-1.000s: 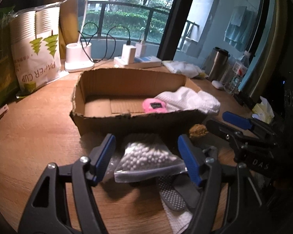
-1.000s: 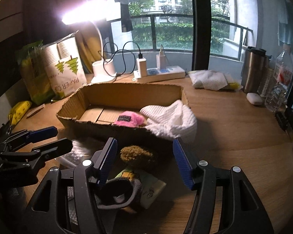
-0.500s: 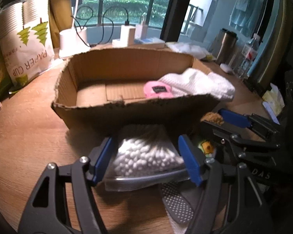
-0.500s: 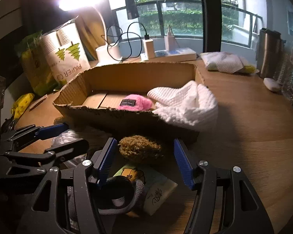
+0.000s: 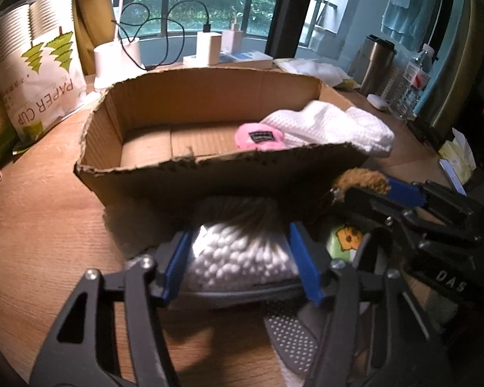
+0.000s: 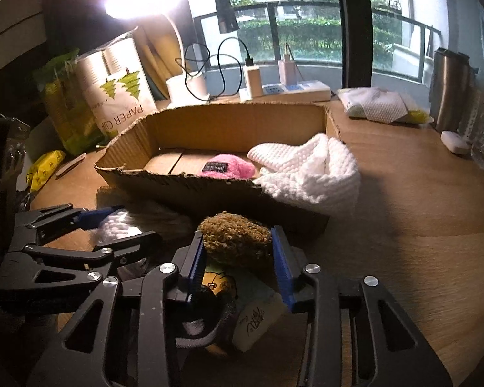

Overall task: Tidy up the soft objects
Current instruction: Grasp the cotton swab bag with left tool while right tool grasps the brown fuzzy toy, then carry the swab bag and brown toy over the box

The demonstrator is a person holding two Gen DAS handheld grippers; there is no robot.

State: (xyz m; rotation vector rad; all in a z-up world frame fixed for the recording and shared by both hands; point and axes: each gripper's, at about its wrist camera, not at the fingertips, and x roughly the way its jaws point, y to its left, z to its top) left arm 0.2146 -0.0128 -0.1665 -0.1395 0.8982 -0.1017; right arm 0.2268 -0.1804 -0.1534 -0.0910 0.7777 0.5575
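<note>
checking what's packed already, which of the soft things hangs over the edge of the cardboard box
The white cloth: it drapes over the box's right front corner. The pink fuzzy thing lies wholly inside; the brown tuft and cotton swab bag are outside.

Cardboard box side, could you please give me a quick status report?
Left hand-held gripper just closed on the bag of cotton swabs. Right hand-held gripper just closed on the brown fuzzy pouf. Cardboard box wall stands directly ahead.

On the counter [image 5: 42, 200] sits the cardboard box [image 5: 209, 167], the slipper [image 5: 259, 135] and towel [image 5: 332, 125] in its three-o'clock end. At the box's six o'clock lie the bag of cotton swabs [image 5: 238, 251] and, beside it at three o'clock, the fuzzy ball [image 6: 235, 240]. The paper-cup pack [image 5: 38, 74] stands at ten o'clock.
</note>
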